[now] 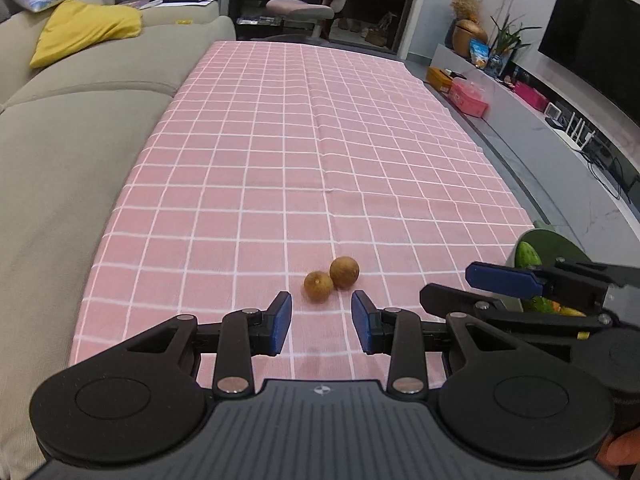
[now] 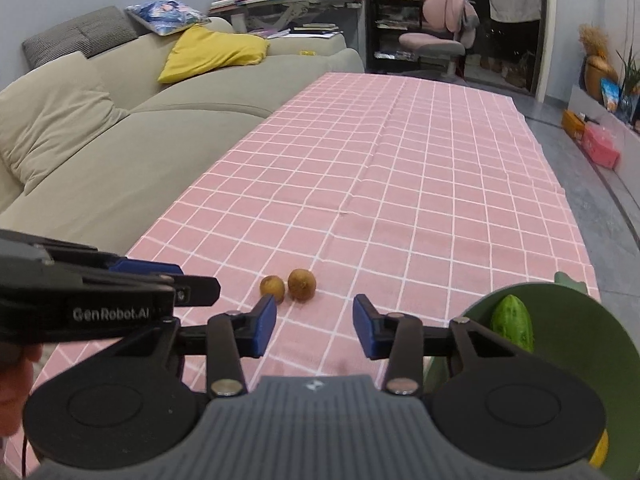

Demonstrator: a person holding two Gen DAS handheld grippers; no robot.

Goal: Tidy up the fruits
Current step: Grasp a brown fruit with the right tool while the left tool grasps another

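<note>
On the pink bench (image 1: 280, 140), two fruits (image 1: 331, 279) await our bowl (image 2: 560, 320); both grippers, left (image 1: 321, 320) and right (image 2: 314, 326), gape empty; next, we close on one.

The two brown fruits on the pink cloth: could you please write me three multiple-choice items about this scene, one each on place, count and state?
1. Where do the brown fruits lie relative to the left hand-held gripper?
A. Inside the green bowl
B. On the cloth just ahead of its fingertips
C. On the sofa

2. How many brown fruits are on the checked tablecloth?
A. Two
B. Four
C. None

3. What is the state of the right hand-held gripper?
A. Shut on a fruit
B. Shut on nothing
C. Open and holding nothing

Answers: 1 B, since both fruits sit on the cloth just past the blue pads; 2 A, since only a touching pair shows; 3 C, since its pads stand apart with bare cloth between them, while the green bowl holds a cucumber.
</note>
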